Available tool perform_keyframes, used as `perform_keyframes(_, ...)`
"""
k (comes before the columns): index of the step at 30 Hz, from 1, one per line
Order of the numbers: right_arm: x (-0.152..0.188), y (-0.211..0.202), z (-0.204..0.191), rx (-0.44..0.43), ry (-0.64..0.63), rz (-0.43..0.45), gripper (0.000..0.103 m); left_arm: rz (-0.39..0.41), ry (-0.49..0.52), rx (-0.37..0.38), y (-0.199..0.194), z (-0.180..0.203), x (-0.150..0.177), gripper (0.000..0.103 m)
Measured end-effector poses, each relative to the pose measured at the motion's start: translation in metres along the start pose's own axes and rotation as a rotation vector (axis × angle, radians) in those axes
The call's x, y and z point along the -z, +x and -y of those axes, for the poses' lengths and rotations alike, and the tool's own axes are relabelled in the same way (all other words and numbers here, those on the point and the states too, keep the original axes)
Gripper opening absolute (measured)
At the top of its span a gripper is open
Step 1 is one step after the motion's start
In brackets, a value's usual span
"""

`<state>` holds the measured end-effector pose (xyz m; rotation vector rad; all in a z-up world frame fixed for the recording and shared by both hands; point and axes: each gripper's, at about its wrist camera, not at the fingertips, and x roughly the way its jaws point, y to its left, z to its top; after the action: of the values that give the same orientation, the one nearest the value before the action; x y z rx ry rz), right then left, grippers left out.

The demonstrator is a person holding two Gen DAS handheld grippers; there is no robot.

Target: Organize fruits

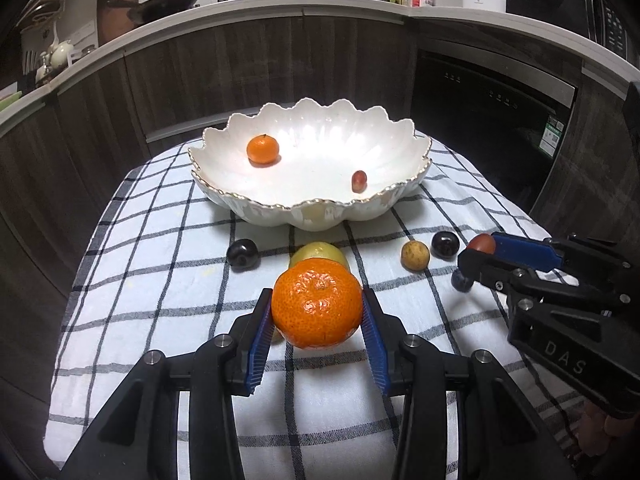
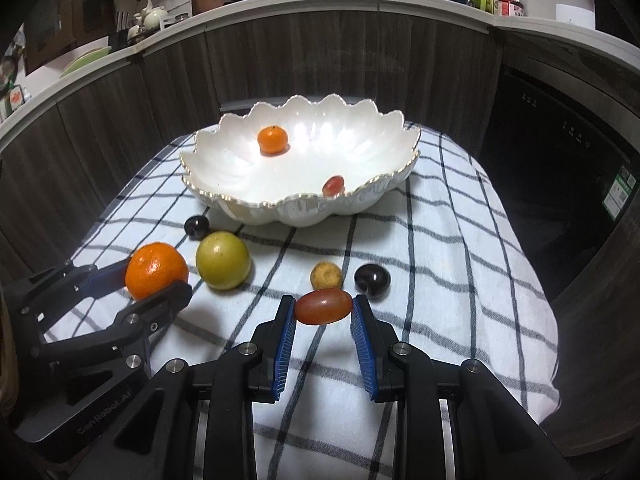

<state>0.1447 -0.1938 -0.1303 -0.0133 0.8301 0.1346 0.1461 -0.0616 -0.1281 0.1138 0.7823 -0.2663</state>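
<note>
Gripping a large orange (image 1: 317, 303), the left gripper (image 1: 318, 312) pinches it between its two blue pads above a checked cloth (image 1: 160, 280). Just past those fingertips sits a green fruit (image 2: 223, 260), and beyond it a white scalloped bowl (image 1: 280, 216) holding a small orange (image 1: 262, 149) and a red grape (image 1: 359, 180). The right gripper (image 2: 324, 312) pinches another red grape (image 2: 323, 306) end to end between its pads. Just ahead of its fingers lie a small tan fruit (image 2: 327, 275) and a dark plum (image 2: 372, 277); a second dark fruit (image 2: 197, 226), possibly a plum too, lies near the bowl.
</note>
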Motion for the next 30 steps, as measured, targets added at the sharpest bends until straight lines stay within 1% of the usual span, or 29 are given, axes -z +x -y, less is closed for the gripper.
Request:
perform_keyframes(6, -0.016, -0.005, 0.002, 0.002, 0.011, 0.029, 0.030, 0.021, -0.014, -0.012, -0.005, -0.005, -0.012, 0.041)
perform_keyframes(16, -0.043, -0.005, 0.006, 0.020, 0.015, 0.076, 0.030, 0.033, -0.032, -0.039, -0.002, -0.018, -0.033, 0.041)
perform_keyframes(30, -0.081, 0.004, 0.014, 0.048, 0.021, 0.123, 0.030, 0.046, -0.042, -0.077, 0.017, -0.032, -0.073, 0.041)
